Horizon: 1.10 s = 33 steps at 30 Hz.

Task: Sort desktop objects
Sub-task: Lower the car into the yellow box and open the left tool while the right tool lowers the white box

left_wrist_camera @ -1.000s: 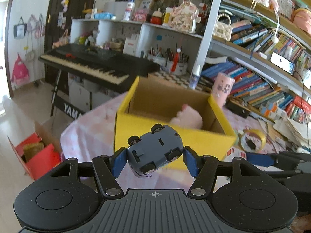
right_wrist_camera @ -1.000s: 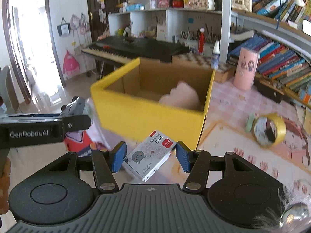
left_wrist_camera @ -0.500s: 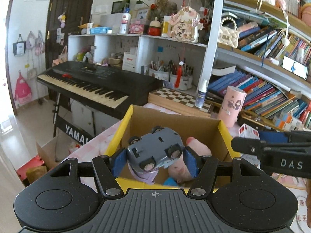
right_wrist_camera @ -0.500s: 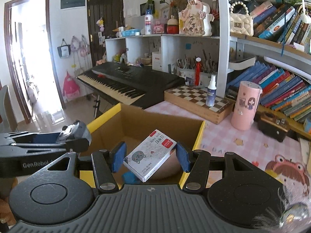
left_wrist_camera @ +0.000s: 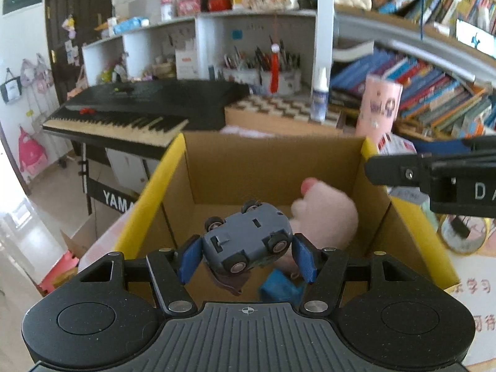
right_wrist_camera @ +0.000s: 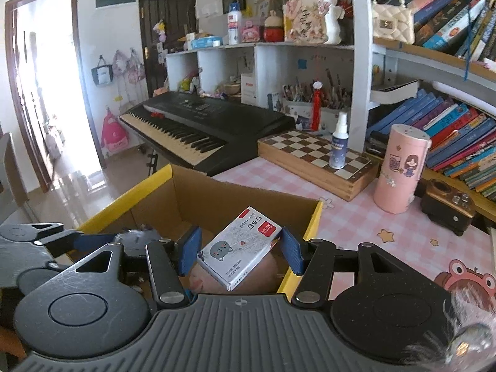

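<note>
We hold the toy car upside down, crosswise in the left gripper, and the staple box clamped in the right gripper, both directly above the open yellow carton below.

A black keyboard is set beside the pink checked tablecloth; a chessboard, spray bottle and pink canister are placed there.
</note>
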Each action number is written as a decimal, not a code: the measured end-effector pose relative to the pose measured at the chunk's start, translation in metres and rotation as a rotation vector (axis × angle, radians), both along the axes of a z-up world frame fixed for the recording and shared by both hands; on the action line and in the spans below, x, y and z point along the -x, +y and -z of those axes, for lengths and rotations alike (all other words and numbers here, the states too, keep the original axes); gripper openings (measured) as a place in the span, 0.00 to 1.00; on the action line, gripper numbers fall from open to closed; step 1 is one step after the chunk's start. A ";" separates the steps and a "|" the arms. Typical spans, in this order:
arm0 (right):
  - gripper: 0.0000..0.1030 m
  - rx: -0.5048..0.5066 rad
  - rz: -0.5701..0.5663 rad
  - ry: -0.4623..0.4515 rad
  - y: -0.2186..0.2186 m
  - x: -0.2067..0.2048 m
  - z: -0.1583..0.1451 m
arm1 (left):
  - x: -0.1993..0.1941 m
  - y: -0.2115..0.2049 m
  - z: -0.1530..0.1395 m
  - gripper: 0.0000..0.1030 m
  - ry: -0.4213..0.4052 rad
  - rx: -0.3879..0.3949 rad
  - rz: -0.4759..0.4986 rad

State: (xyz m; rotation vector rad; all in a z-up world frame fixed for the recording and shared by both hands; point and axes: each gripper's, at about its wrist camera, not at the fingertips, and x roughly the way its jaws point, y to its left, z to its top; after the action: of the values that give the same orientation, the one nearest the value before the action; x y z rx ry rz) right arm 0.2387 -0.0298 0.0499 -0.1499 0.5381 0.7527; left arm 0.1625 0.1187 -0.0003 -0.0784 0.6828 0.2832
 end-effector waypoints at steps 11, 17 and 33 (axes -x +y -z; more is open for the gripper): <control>0.52 0.058 -0.065 0.042 0.015 -0.018 0.020 | -0.017 0.006 0.019 0.61 0.095 0.035 0.005; 0.52 0.080 -0.088 0.059 0.018 -0.024 0.027 | -0.021 0.005 0.023 0.62 0.105 0.029 0.000; 0.52 0.106 -0.145 0.081 0.030 -0.033 0.032 | -0.003 0.005 -0.010 0.72 0.029 -0.083 -0.064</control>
State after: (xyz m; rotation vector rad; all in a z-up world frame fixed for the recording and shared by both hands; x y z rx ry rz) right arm 0.2721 0.0000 0.0179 -0.2599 0.6494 0.8747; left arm 0.1652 0.1238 0.0093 -0.0173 0.6969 0.3739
